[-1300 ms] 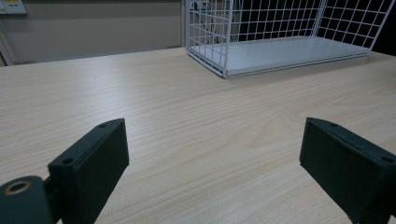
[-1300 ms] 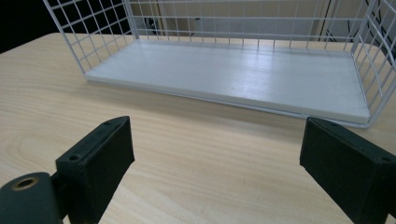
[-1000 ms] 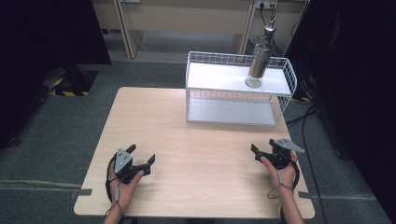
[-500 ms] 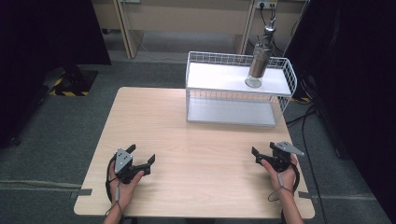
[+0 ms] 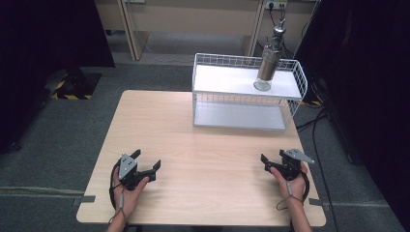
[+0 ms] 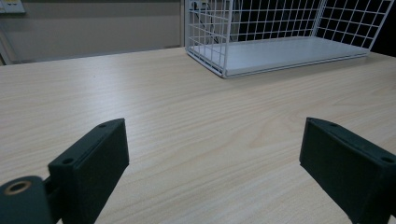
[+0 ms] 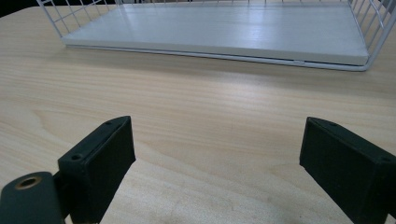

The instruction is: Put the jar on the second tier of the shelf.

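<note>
My left gripper [image 5: 147,158] rests low over the near left of the wooden table [image 5: 208,159], held by a hand, jaws open and empty. In the left gripper view the left gripper [image 6: 212,154] has bare tabletop between its black jaws. My right gripper [image 5: 273,155] sits at the near right, also open and empty, and in its own view the right gripper [image 7: 215,154] points at the rack's lower shelf. A metallic bottle [image 5: 267,63] with a pour spout stands upright on the upper shelf of a white wire rack [image 5: 241,57], far from both grippers.
The rack [image 6: 280,51] stands at the table's back right, and its lower shelf [image 7: 224,32] holds nothing. Grey carpet surrounds the table. Wooden furniture lines the back wall, and dark curtains hang at both sides.
The right hand has edged slightly toward the table's near edge. The left hand, the rack and the bottle have not moved.
</note>
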A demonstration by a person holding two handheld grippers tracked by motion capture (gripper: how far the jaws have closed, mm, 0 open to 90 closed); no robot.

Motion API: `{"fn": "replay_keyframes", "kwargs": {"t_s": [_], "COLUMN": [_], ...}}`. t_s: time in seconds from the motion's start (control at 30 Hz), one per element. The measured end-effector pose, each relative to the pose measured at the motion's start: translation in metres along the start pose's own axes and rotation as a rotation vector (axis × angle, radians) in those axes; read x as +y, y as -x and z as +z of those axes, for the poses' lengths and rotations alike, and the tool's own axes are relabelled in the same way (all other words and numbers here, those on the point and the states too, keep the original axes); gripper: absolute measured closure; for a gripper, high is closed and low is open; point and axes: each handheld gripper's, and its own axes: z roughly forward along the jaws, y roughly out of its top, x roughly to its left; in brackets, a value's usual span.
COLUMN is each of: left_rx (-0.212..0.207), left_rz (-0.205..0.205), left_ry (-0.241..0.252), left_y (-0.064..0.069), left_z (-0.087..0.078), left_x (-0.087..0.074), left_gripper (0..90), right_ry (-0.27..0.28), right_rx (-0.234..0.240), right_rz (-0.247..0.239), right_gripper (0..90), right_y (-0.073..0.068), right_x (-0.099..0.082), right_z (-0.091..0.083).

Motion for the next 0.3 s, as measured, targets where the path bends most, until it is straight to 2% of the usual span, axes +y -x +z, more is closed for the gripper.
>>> {"fn": "replay_keyframes", "kwargs": {"t_s": [0.3], "left_rx": [0.000], "left_rz": [0.000], "left_ry": [-0.006], "left_y": [0.0001], "left_z": [0.0006], "left_x": [0.0002], "left_gripper": [7.7], "right_ry": [0.001], "right_rx": [0.007], "right_rz": [0.004], "right_gripper": [10.6], "right_y": [0.0007], "right_x": [-0.0001], "right_z": [-0.0003]}}
